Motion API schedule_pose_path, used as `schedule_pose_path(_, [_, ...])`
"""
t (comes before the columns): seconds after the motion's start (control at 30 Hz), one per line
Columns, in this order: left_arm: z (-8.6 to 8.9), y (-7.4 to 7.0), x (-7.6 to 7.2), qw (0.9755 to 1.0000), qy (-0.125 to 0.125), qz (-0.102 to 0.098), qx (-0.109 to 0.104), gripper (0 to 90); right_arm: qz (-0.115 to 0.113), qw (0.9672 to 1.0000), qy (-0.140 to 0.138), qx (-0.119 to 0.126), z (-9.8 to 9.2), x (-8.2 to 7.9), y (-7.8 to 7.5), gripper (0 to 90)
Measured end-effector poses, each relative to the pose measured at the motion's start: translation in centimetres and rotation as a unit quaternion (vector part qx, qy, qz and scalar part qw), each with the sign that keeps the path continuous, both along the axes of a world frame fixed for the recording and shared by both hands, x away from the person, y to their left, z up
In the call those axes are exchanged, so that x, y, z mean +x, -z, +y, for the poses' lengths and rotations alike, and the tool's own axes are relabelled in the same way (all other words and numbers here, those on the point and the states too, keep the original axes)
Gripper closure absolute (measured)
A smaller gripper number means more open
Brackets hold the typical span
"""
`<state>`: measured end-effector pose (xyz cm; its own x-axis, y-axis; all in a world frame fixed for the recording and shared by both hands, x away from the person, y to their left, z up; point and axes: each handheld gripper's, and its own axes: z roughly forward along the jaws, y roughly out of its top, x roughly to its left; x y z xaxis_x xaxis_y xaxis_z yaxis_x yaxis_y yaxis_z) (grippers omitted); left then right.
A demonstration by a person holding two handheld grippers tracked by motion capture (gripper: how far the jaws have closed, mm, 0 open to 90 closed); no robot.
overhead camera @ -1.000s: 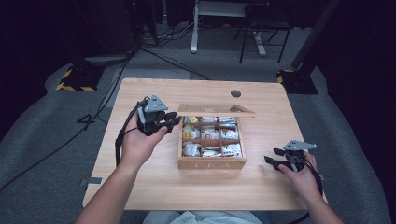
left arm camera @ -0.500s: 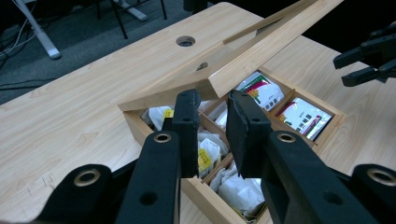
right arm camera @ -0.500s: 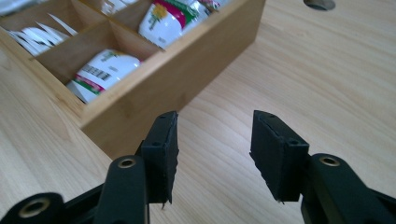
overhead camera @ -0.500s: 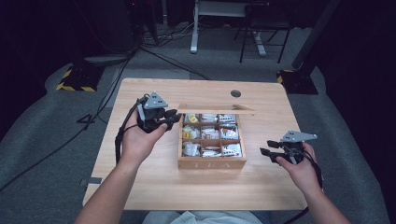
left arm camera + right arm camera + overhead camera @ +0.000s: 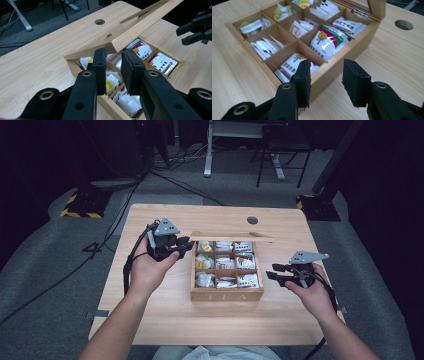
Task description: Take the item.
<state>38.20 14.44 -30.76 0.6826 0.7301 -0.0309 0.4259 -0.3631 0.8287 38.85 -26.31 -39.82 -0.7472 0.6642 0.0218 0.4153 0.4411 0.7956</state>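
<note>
Closing on nothing, the right gripper's point(image 5: 325, 72) jaws stood half spread just beside the box's point(image 5: 227, 295) wall. The left gripper's point(image 5: 114, 53) sat nearly together, empty, by the raised lid point(image 5: 232, 238). I judged I should centre over one packet point(image 5: 294, 63), clear of the dividers, before pinching.

"TEA" on wooden box point(image 5: 227, 295) front

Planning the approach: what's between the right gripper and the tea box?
Nothing: bare table separates the right gripper from the tea box, seen in the high view.
</note>
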Motion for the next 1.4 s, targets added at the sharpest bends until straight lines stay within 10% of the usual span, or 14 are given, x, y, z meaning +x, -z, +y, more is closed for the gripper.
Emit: schedule_pose_path(1.4, [0.0,0.1,-0.1,1.0000,0.001,-0.004,0.003,74.0,0.045,0.9955,-0.083,-0.003,11.1,2.3,1.6,62.7])
